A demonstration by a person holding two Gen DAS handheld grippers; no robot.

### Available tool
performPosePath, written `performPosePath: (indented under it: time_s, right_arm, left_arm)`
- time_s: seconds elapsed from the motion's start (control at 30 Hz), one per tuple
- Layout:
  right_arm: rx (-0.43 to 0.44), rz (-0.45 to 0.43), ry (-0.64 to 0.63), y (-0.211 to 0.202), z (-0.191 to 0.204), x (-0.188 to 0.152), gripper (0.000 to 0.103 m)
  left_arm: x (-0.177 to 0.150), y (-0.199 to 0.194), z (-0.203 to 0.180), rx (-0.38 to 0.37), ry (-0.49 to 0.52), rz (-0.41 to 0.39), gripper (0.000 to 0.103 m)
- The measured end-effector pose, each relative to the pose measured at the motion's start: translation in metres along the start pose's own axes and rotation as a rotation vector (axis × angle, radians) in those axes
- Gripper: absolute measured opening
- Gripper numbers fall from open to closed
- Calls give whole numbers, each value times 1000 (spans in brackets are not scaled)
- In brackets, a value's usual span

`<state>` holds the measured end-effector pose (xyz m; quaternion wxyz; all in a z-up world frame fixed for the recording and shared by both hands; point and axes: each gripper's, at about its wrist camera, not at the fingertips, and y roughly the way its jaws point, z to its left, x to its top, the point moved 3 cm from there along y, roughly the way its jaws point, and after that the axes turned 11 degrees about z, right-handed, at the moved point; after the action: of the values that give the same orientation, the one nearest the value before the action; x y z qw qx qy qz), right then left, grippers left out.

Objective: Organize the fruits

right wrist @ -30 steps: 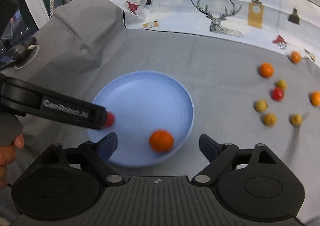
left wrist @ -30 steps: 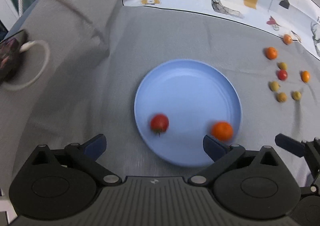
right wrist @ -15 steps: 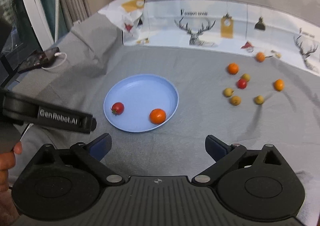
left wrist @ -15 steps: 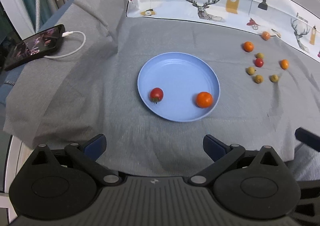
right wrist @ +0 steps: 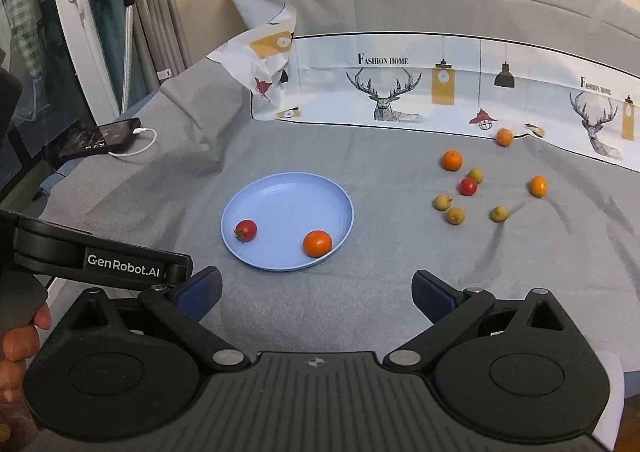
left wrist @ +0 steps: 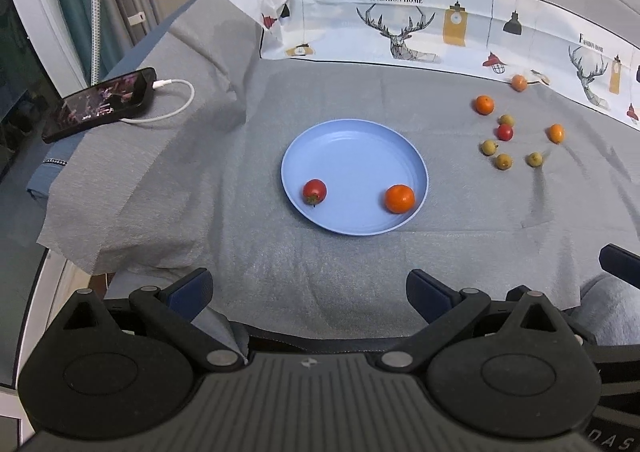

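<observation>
A blue plate point(left wrist: 356, 140) point(right wrist: 288, 192) lies on the grey cloth and holds a red tomato point(left wrist: 314, 191) point(right wrist: 245, 230) and an orange point(left wrist: 399, 198) point(right wrist: 317, 243). Several small fruits lie loose to its right, among them a red tomato point(left wrist: 505, 132) point(right wrist: 468, 186) and an orange point(left wrist: 485, 104) point(right wrist: 452, 160). My left gripper point(left wrist: 308, 292) hangs open and empty, back from the plate's near rim. My right gripper point(right wrist: 316, 292) is open wide beside it, also empty. A left finger point(right wrist: 120, 264) crosses the right wrist view's left side.
A phone point(left wrist: 100, 102) point(right wrist: 96, 136) on a white cable lies at the far left near the table's edge. A printed cloth with deer point(left wrist: 400, 24) stands along the back. A person's hand point(right wrist: 20, 336) grips the left tool.
Both grippers have drawn back and up from the plate, so it looks smaller and farther. The orange, blurred a second ago, now lies still. The right jaws have spread a little wider.
</observation>
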<state>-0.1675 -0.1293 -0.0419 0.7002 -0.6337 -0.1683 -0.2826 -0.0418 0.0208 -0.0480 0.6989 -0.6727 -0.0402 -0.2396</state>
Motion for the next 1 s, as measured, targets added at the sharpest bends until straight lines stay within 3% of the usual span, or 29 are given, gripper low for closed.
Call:
performPosePath:
  time_s: [1.0]
  right_arm:
    - [-5,-15,13,-12,1,-6,102]
  left_arm:
    - [-7,-8,3,0,-2,-12,103]
